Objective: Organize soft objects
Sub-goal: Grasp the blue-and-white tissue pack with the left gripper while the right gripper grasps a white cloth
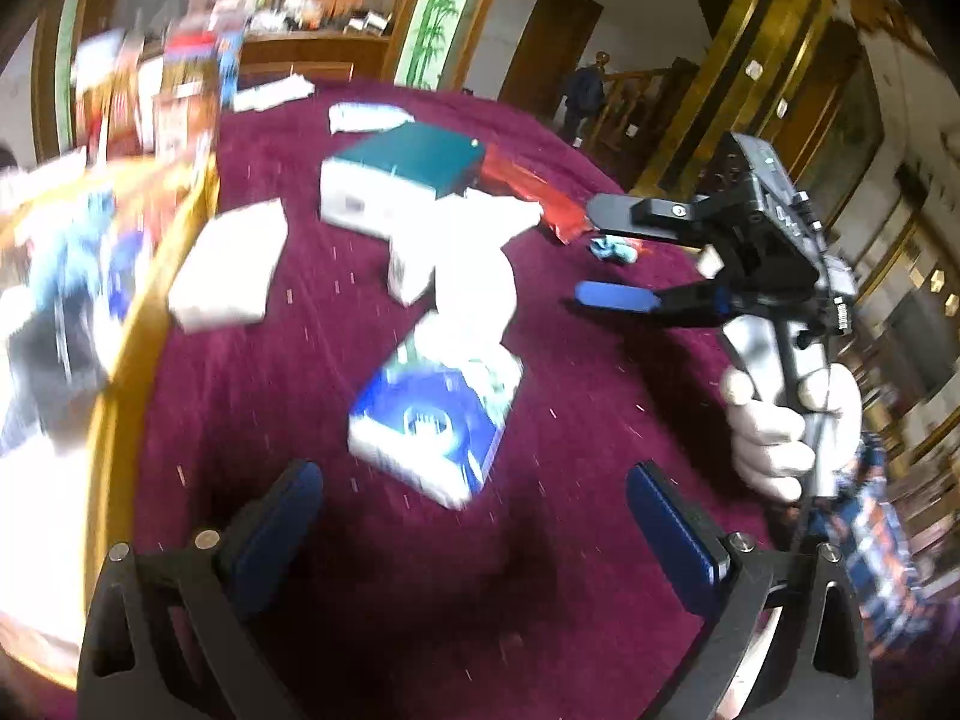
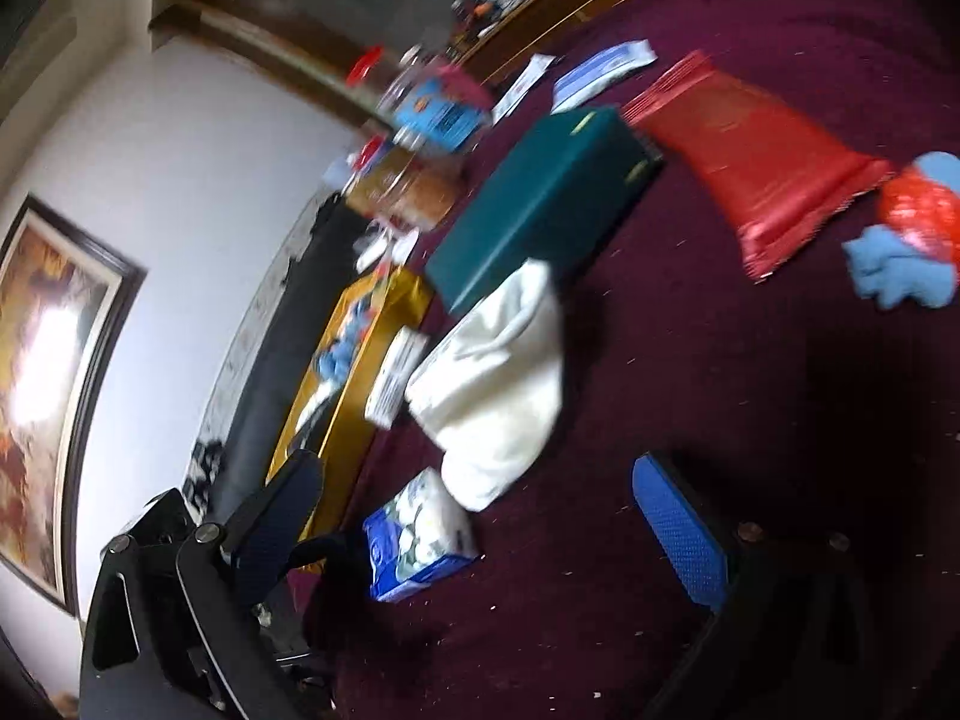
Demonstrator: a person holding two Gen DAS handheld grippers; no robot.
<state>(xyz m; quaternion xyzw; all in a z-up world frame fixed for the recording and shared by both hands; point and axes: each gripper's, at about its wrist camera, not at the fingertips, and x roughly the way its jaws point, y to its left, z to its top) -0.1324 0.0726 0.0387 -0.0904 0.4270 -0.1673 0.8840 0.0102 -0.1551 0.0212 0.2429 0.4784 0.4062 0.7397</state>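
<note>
A white soft cloth lies crumpled in the middle of the maroon table. A small blue cloth with a red mesh piece lies farther right. A gold tray at the left holds blue soft things. My left gripper is open and empty above a blue tissue pack. My right gripper is open and empty, near the white cloth.
A teal-topped box, a red foil pack, white packets and jars stand on the table. Both views are motion-blurred.
</note>
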